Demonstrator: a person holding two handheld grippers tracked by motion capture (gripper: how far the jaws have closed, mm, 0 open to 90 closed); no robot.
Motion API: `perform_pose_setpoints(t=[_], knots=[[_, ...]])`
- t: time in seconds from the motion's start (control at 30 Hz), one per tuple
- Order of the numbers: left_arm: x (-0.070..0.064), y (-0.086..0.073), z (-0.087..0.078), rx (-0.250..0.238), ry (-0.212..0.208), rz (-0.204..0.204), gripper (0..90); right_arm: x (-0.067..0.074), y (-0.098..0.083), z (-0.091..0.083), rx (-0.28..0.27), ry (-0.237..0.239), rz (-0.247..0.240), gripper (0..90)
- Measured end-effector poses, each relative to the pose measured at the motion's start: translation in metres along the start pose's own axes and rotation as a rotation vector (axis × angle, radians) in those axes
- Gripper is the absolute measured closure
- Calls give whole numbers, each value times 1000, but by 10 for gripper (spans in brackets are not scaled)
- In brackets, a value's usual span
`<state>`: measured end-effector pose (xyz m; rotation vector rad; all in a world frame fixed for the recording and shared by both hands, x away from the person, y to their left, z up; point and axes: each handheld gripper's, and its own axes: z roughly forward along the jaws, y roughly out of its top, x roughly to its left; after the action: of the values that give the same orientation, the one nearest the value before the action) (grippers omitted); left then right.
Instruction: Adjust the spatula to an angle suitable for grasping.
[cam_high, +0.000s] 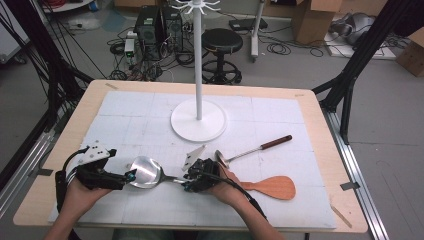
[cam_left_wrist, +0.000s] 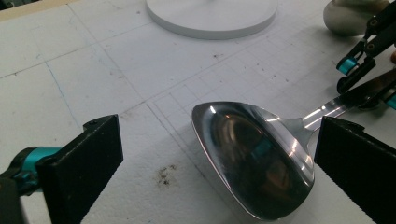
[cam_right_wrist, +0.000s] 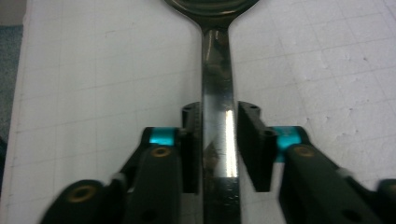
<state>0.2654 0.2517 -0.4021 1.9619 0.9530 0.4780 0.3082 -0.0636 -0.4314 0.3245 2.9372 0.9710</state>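
Two grippers flank the steel ladle (cam_high: 146, 171) lying near-centre on the mat: our left gripper (cam_left_wrist: 210, 172) gapes around its bowl, our right gripper (cam_right_wrist: 218, 147) straddles the handle, seemingly unclamped; we should centre, then squeeze.

A shiny silver ladle (cam_left_wrist: 261, 168) lies on a white gridded mat (cam_high: 125, 115); beside it, a reddish-brown wooden spatula (cam_high: 272, 187).

No legible text, label, brand, number or sign appears on any surface in the three views.
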Motion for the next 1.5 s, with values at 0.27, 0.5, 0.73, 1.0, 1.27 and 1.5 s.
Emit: perform_pose_setpoints(t=[0.27, 0.5, 0.73, 1.0, 1.27, 1.5], knots=[[-3, 1, 2, 8, -11, 17, 17, 3, -17, -26, -94, 9, 57, 541], [-5, 1, 4, 11, -21, 23, 17, 7, -43, -46, -112, -5, 93, 494], [-6, 3, 6, 16, -37, 33, 17, 12, -62, -55, -98, -23, 91, 515], [-11, 9, 10, 15, -87, 55, 18, 11, -80, -59, -59, -37, 97, 576], [-16, 18, 19, 28, -176, 79, 18, 5, -80, -52, -62, -15, 74, 666], [-21, 21, 23, 46, -221, 103, 45, 4, -74, -51, -36, -7, 47, 679]])
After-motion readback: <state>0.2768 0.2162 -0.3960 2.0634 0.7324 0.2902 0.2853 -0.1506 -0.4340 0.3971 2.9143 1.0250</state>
